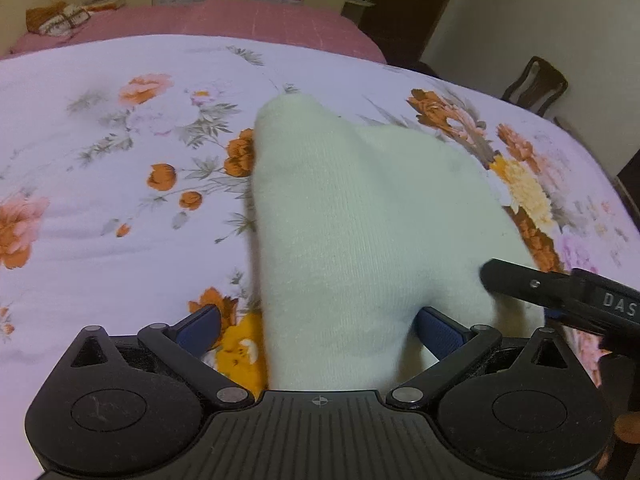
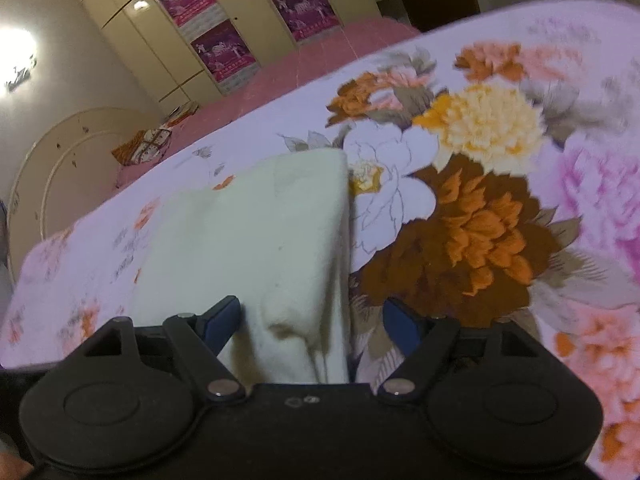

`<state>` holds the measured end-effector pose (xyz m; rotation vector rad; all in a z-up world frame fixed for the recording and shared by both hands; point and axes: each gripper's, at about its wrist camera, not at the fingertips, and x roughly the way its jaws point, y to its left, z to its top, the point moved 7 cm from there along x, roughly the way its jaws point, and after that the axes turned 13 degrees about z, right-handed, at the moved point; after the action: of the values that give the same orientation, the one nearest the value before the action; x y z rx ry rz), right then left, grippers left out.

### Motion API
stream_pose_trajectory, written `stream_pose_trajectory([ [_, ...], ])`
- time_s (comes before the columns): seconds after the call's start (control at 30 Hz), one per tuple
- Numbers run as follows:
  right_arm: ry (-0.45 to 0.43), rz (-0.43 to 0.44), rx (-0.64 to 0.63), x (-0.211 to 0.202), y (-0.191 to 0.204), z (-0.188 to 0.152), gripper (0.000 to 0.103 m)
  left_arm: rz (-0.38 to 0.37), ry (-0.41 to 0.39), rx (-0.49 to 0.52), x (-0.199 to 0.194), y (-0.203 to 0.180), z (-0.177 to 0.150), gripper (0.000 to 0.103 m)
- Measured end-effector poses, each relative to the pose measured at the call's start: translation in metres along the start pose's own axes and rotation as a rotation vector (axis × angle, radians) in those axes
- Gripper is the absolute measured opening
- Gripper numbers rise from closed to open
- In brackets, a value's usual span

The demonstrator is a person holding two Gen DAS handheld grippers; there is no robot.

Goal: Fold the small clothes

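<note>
A small cream knit garment (image 1: 352,216) lies on the floral bedsheet (image 1: 100,184). My left gripper (image 1: 320,330) is open, its blue pads on either side of the garment's near end, and the cloth runs between the pads. The right gripper's black finger (image 1: 560,292) enters from the right and touches the garment's near right corner. In the right wrist view the garment (image 2: 256,240) reaches back between the blue pads of my right gripper (image 2: 312,320), which stands open around a bunched near edge.
The floral sheet (image 2: 480,200) covers the near bed; a pink bedspread (image 1: 224,20) lies beyond it with a folded patterned cloth (image 1: 64,16) at far left. A wardrobe (image 2: 208,40) stands behind. A dark wooden chair (image 1: 536,84) stands at the right.
</note>
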<state>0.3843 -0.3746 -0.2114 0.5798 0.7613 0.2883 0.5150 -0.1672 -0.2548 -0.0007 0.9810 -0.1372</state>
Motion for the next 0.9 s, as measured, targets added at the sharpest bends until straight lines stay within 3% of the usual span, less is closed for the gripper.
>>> stream_pose_trajectory([
  [0.03,-0.004,0.013,0.003,0.001,0.0,0.0,0.073,-0.015,-0.001,-0.01,0.0,-0.001,0.001,0.102],
  [0.07,0.002,0.043,0.013,0.003,0.001,0.0,0.053,-0.034,0.0,-0.024,-0.001,-0.003,0.001,0.097],
  [0.1,0.01,0.077,0.037,0.005,0.003,-0.001,0.049,-0.059,0.004,-0.035,-0.002,-0.005,0.001,0.089],
  [0.13,0.009,0.075,0.039,0.006,0.004,-0.001,0.048,-0.075,0.009,-0.043,-0.003,-0.007,0.002,0.085],
  [0.3,0.024,0.092,0.057,0.014,-0.001,0.002,0.051,-0.071,0.001,-0.039,-0.002,-0.012,0.001,0.085],
  [0.37,0.03,0.096,0.049,0.017,0.001,0.005,0.049,-0.07,0.001,-0.052,-0.004,-0.011,0.002,0.076],
  [0.4,0.033,0.096,0.041,0.017,0.005,0.005,0.039,-0.076,-0.002,-0.061,-0.008,-0.009,0.003,0.066],
  [0.43,0.03,0.104,0.03,0.015,0.01,0.005,0.037,-0.082,-0.007,-0.061,-0.012,-0.009,0.003,0.058],
  [0.53,-0.004,0.087,-0.044,0.006,0.027,0.003,0.033,-0.089,-0.031,-0.059,-0.022,-0.003,0.007,0.047],
  [0.73,-0.035,0.137,-0.088,-0.006,0.063,0.01,0.033,-0.076,-0.094,-0.067,-0.051,0.02,0.016,0.045],
  [0.9,-0.04,0.209,-0.113,0.003,0.104,0.015,0.033,-0.03,-0.142,-0.082,-0.083,0.07,0.022,0.045],
])
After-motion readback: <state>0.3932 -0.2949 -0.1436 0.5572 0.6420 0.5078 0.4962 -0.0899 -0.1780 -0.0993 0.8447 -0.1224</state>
